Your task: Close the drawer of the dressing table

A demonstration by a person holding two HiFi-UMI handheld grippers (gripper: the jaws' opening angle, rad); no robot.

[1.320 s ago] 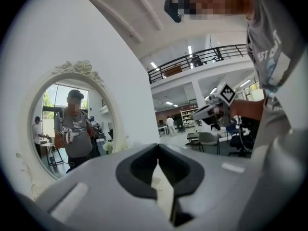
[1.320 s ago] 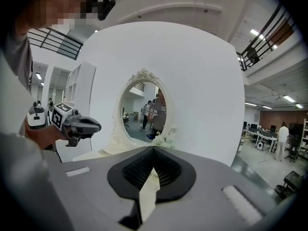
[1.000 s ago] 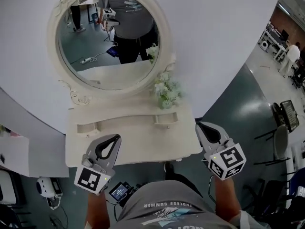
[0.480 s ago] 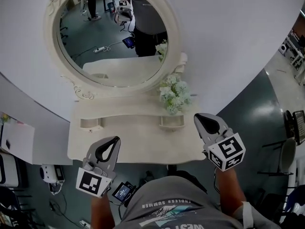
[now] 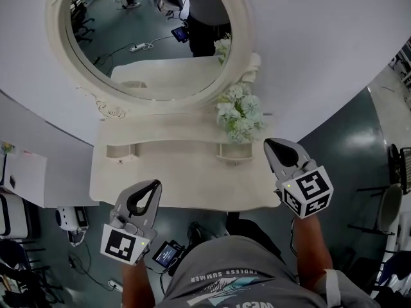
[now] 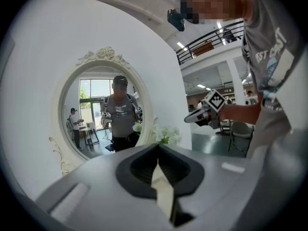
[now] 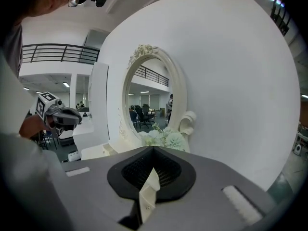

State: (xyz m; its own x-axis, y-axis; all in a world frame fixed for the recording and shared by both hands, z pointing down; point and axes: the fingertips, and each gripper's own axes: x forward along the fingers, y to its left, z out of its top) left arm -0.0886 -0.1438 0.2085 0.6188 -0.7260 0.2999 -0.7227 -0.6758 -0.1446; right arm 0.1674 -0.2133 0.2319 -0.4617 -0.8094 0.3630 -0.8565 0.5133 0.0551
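Note:
The cream dressing table (image 5: pixel 183 185) stands against the white wall under an oval mirror (image 5: pixel 151 40). Two small drawers sit on its top, one at the left (image 5: pixel 120 151) and one at the right (image 5: pixel 234 152) below the flowers. I cannot tell whether either stands out. My left gripper (image 5: pixel 153 185) is shut and empty over the table's front edge at the left; in its own view the jaws (image 6: pixel 157 148) meet. My right gripper (image 5: pixel 270 145) is shut and empty at the table's right edge, level with the right drawer, and its jaws (image 7: pixel 153 150) meet too.
A bunch of pale flowers (image 5: pixel 237 115) stands at the table's back right, against the mirror frame. A white box (image 5: pixel 22 175) and a small device (image 5: pixel 69 218) lie on the floor to the left. Office chairs (image 5: pixel 398 172) stand far right.
The right gripper has moved in toward the wall along the table's right edge. The left gripper has sunk slightly near the front edge. Both stay shut.

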